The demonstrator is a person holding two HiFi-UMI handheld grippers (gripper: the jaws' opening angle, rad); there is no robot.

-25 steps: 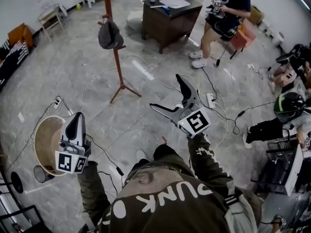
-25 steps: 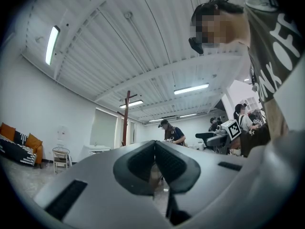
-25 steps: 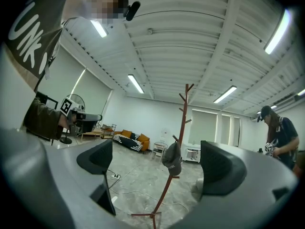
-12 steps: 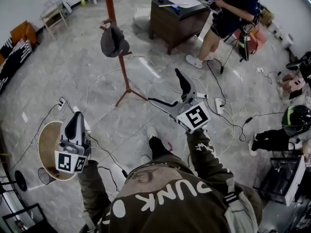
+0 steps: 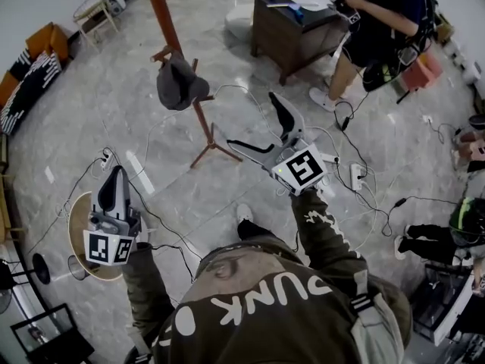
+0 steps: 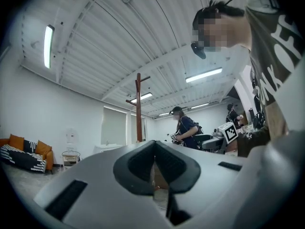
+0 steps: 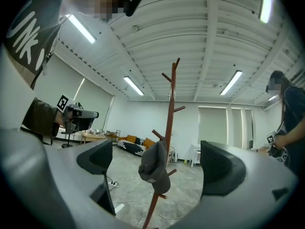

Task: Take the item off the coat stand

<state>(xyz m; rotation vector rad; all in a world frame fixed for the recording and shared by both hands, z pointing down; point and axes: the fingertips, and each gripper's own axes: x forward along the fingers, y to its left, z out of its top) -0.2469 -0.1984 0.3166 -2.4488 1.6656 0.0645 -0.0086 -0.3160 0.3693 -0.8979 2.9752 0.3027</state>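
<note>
A dark grey cap [image 5: 180, 83] [image 7: 154, 166] hangs on a peg of the red-brown coat stand [image 5: 170, 40] [image 7: 169, 123], about halfway up the pole. My right gripper [image 5: 255, 132] [image 7: 157, 163] is open, its jaws spread wide and aimed at the cap from a short way off, nothing between them. In the right gripper view the cap sits centred between the two fingers. My left gripper [image 5: 114, 191] [image 6: 155, 168] is held low at the left, jaws shut together with nothing in them, away from the stand.
Cables and power strips [image 5: 358, 177] trail over the grey tiled floor around the stand's feet. A dark wooden desk [image 5: 292, 23] stands behind, with a person [image 5: 379, 29] beside it. A round wooden table [image 5: 82, 233] is under my left gripper. An orange sofa [image 5: 34, 63] lines the far-left wall.
I have stepped closer to the coat stand; it and the cap now sit nearer and larger. The right gripper has come nearer the cap, still open. The left gripper stays shut.
</note>
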